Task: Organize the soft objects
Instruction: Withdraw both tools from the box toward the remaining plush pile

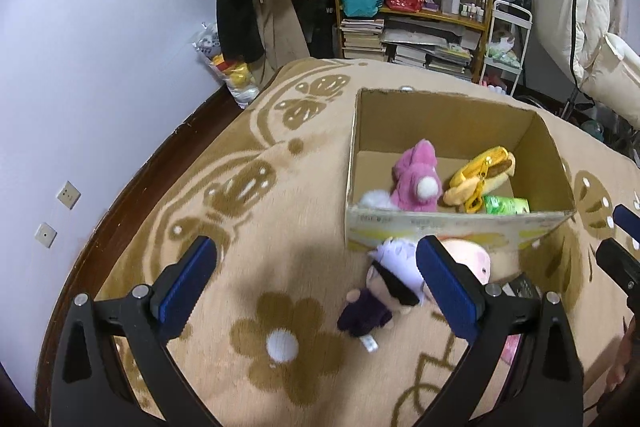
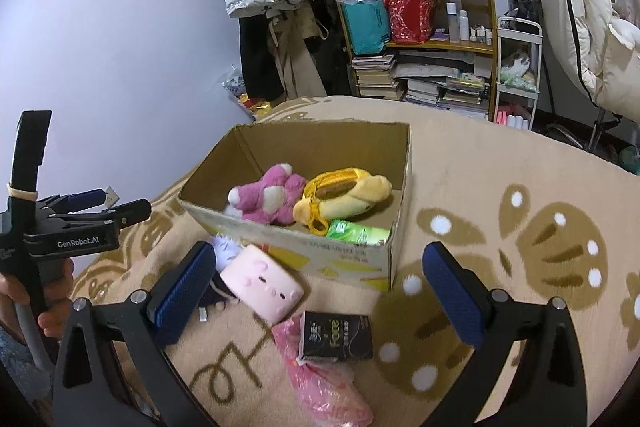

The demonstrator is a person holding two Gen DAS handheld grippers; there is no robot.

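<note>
From your left wrist, your left gripper [image 1: 316, 281] hangs spread and empty with the purple doll [image 1: 384, 291] just inside its right finger, while from your right wrist, your right gripper [image 2: 320, 285] gapes empty, the pink pig plush [image 2: 262, 281] between its fingers before the cardboard box [image 2: 356, 259].

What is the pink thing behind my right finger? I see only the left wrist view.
Observer: A pink square pig cushion, lying on the patterned blanket in front of the cardboard box.
Operator: Is something else beside it?
Observer: Yes, a black tissue pack lies on top of a pink plastic bag.
Operator: Is the right gripper holding anything?
Observer: No, the right gripper is open and empty.
</note>
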